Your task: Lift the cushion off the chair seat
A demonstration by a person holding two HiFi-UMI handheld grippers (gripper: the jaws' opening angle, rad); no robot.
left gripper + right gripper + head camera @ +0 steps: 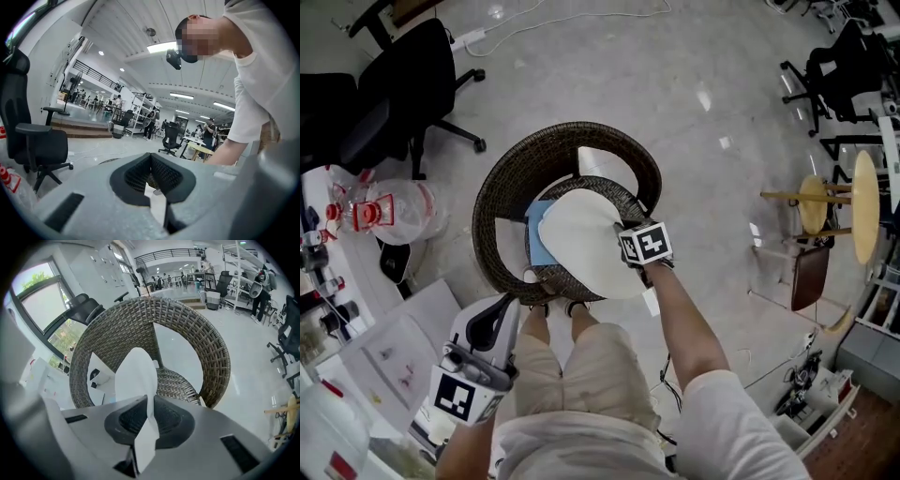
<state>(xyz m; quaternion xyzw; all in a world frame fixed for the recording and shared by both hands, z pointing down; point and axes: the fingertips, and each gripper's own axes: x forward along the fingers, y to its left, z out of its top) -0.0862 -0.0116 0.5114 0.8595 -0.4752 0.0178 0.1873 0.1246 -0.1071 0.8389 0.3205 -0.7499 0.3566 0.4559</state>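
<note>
In the head view a white oval cushion (pixel 581 239) hangs over the seat of a round dark wicker chair (pixel 502 187). My right gripper (pixel 628 239) is shut on the cushion's right edge. The right gripper view shows the cushion (pixel 136 376) standing edge-on between the closed pads of that gripper (pixel 149 401), with the chair's curved back (pixel 187 315) behind it. A blue pad (pixel 536 239) lies on the seat, partly under the cushion. My left gripper (pixel 508 305) is low at the left, beside the person's legs and apart from the cushion. Its pads (pixel 151 159) meet and hold nothing.
A black office chair (pixel 403 75) stands at the back left and a clear water jug (pixel 384 211) lies left of the wicker chair. A table with papers (pixel 384 356) is at the lower left. A wooden stool (pixel 862 206) lies at the right. A cable (pixel 562 19) crosses the floor behind.
</note>
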